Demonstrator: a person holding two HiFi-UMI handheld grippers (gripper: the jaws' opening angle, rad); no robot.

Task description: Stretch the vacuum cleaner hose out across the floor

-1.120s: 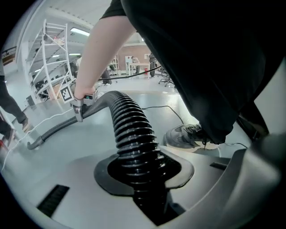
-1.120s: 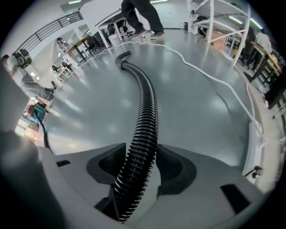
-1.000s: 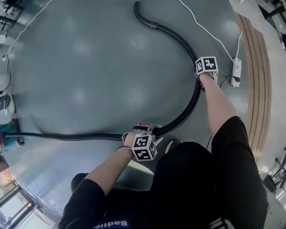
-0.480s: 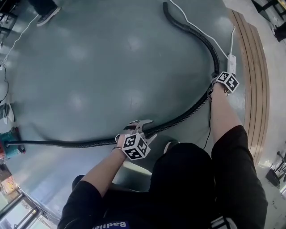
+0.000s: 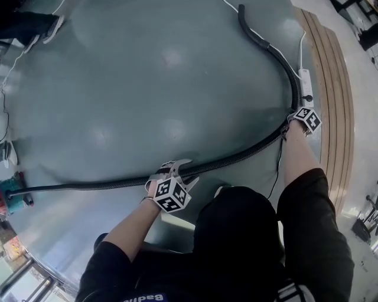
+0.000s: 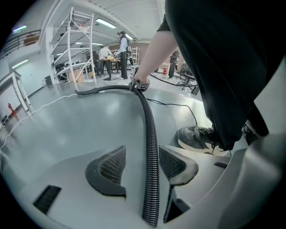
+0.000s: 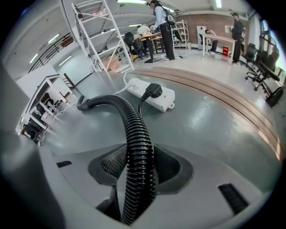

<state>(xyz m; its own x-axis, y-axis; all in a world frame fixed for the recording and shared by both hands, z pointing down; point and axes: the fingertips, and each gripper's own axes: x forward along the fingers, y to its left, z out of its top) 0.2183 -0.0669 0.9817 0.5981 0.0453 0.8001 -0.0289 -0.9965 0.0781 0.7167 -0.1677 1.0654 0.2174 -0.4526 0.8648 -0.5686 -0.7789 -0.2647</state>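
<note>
**Hose mostly out, 1 curve left at the right gripper**

We hold the black corrugated plastic vacuum hose (image 5: 94, 184) at 2 spots on the grey-green floor (image 5: 147, 88).

Left gripper (image 6: 143, 166): its jaws have just been opening and now stand apart. The hose runs loose between them with a gap on 1 side. We read this as a guide, not a clamp, so the hose can slide.

Right gripper (image 7: 139, 165): its jaws have just been closing and now clamp the hose, since this hand looks like the puller.

The hose lies near-straight from the teal unit (image 5: 9, 197) at the left edge to the right gripper. From there it curves off to its smooth black cuff (image 5: 242, 15). That curve sits just beside the white power strip (image 5: 306, 82), a possible snag.
</note>
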